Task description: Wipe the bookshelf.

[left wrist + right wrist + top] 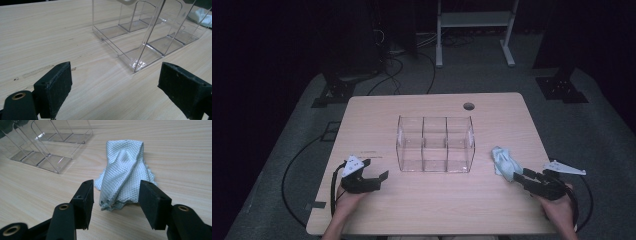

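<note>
A crumpled pale blue cloth (504, 162) (123, 172) lies on the wooden table (437, 205), right of a clear plastic organizer (435, 145) (150, 32) (50, 142) with several empty compartments. My right gripper (519, 176) (117, 188) is open at the cloth's near end. That end lies between the jaws, with a gap on each side. My left gripper (377, 169) (116, 72) is open at the front left of the organizer, aimed at its near corner, with only bare table between its jaws.
A round cable hole (469, 106) sits near the table's far edge. On the dark floor behind the table stand a metal frame's legs (474, 35) and loose cables (397, 65). Bare tabletop stretches in front of the organizer.
</note>
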Demonstrator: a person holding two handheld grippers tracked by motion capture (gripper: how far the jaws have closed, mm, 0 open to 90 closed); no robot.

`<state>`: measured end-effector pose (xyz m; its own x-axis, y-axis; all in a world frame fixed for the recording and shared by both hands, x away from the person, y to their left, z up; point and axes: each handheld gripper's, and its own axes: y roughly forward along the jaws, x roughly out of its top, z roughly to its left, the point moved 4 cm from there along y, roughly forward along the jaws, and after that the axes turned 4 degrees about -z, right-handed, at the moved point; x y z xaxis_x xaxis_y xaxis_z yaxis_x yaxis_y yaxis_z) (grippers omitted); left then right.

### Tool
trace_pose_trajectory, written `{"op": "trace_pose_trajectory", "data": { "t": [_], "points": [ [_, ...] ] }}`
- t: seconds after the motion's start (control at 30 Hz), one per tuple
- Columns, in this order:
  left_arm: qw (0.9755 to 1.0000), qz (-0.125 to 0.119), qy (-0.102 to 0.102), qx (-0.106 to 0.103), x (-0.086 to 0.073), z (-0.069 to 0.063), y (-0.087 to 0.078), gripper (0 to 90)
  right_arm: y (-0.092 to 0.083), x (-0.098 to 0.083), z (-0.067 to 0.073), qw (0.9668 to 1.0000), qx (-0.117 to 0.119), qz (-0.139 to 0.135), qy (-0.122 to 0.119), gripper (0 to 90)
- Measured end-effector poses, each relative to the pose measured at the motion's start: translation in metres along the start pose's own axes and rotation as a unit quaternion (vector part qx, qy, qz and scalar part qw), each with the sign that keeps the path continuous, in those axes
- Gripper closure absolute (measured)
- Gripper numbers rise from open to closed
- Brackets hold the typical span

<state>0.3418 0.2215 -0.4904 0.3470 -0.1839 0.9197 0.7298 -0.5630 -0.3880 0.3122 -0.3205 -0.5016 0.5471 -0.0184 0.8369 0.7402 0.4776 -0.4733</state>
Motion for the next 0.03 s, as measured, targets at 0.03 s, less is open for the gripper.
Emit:
{"op": "trace_pose_trajectory", "data": {
  "t": [0.03],
  "points": [
    [1.0000, 0.001, 0.000, 0.000, -0.0002, -0.0004, 0.0002, 10.3, -0.0003, -0.0007, 0.0003, 1.0000, 0.000, 0.000, 0.001, 45.1]
  ]
}}
